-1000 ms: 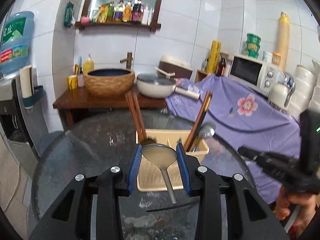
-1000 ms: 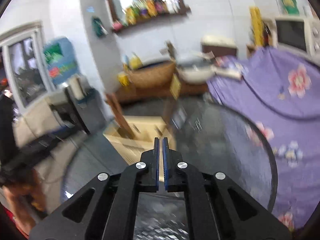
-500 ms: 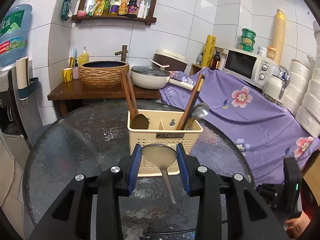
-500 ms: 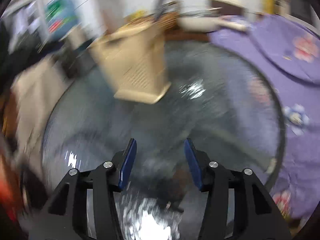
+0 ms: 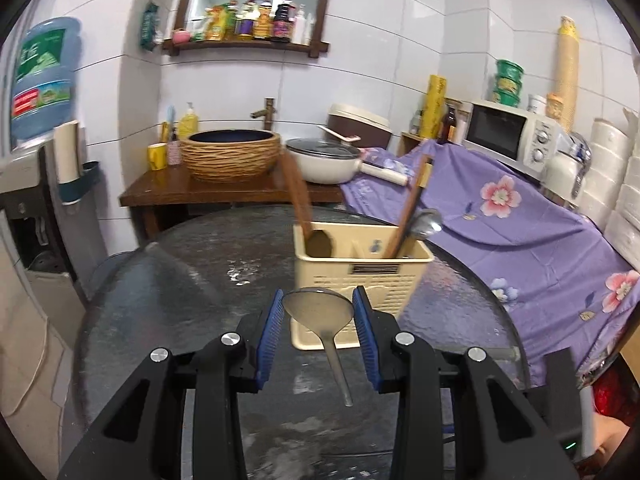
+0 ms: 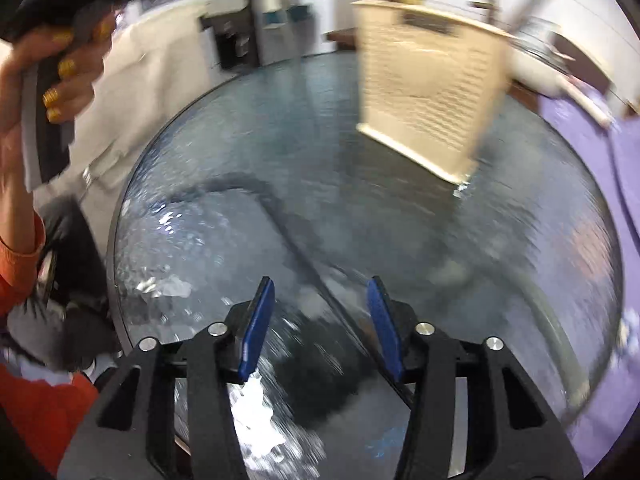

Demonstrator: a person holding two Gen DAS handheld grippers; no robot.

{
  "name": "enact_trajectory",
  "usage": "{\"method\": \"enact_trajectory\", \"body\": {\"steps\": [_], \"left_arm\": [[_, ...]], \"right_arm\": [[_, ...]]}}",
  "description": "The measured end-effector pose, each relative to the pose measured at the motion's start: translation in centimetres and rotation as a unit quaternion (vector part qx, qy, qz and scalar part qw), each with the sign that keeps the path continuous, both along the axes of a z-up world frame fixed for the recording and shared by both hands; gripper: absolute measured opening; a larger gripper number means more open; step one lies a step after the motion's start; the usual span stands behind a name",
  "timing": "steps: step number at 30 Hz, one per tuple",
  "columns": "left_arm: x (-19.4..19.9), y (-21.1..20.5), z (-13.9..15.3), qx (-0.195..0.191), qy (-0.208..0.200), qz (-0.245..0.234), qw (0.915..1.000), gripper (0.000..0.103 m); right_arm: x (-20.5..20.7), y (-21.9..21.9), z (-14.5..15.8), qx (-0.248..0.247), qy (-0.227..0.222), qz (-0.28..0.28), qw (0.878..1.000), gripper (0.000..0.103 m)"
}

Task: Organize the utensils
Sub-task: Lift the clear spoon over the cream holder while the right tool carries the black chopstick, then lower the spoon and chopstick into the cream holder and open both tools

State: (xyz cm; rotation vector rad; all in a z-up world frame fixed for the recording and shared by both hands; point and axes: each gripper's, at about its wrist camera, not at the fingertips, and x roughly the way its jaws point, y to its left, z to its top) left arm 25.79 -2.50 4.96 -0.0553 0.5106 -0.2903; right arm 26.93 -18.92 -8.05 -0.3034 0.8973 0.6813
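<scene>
Utensils are being gathered into the cream holder [image 5: 362, 276], which stands on the round glass table [image 5: 192, 292] and already holds a wooden spoon [image 5: 302, 208], wooden chopsticks [image 5: 408, 208] and a metal spoon [image 5: 426, 224]. The left gripper [image 5: 318, 326] is clamped on the bowl of a metal spoon [image 5: 320, 312], with the handle pointing back toward the camera. I judge that the step in hand is carrying this spoon to the holder. The next move asks to lift it above the rim and turn it so that the handle goes down into a free compartment.

The right gripper [image 6: 318, 322] points down at the table. Its jaws are partly open and closing, with nothing between them that I can see; the picture is blurred.

Compared with one second ago, the holder looks more upright and sits further right in the left view. The right gripper, then fully shut and facing the room, has opened and tipped down toward the glass.
</scene>
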Motion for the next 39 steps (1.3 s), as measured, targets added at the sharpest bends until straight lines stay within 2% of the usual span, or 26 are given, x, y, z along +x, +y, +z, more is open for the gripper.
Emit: {"method": "enact_trajectory", "body": {"steps": [8, 12, 17, 21, 25, 28, 32, 35, 39], "left_arm": [[-1.3, 5.5, 0.0, 0.002, 0.002, 0.044, 0.999, 0.035], [-1.5, 6.7, -0.4, -0.002, 0.006, 0.05, 0.9987, 0.035], [-1.5, 7.4, -1.1, -0.009, 0.016, 0.047, 0.9987, 0.035], [-1.3, 7.3, -1.5, -0.012, 0.021, 0.045, 0.9987, 0.035], [-1.5, 6.9, -1.6, -0.008, 0.022, 0.041, 0.9989, 0.035], [-1.6, 6.7, -1.7, -0.008, 0.023, 0.039, 0.9989, 0.035], [-1.7, 6.1, -1.6, -0.007, 0.023, 0.033, 0.9992, 0.035], [-1.8, 5.3, -1.5, -0.005, 0.021, 0.024, 0.9995, 0.035], [-2.0, 3.9, -1.3, -0.005, 0.018, 0.01, 0.9998, 0.035]], "right_arm": [[3.0, 7.2, -1.4, -0.062, 0.009, 0.077, 0.995, 0.026], [3.9, 8.3, -2.2, -0.076, 0.021, 0.089, 0.993, 0.021], [4.6, 8.3, -2.1, -0.066, 0.025, 0.1, 0.992, 0.019], [5.0, 8.7, -2.0, -0.076, 0.026, 0.112, 0.99, 0.008], [5.3, 9.3, -2.1, -0.08, 0.029, 0.114, 0.99, 0.007], [5.3, 8.4, -0.8, -0.045, 0.016, 0.098, 0.994, 0.006], [5.4, 5.5, 2.9, 0.018, -0.023, 0.049, 0.998, 0.006], [4.4, 2.6, 6.8, 0.066, -0.067, 0.018, 0.995, 0.006], [2.5, -0.6, 10.8, 0.106, -0.119, -0.012, 0.987, 0.005]]}}
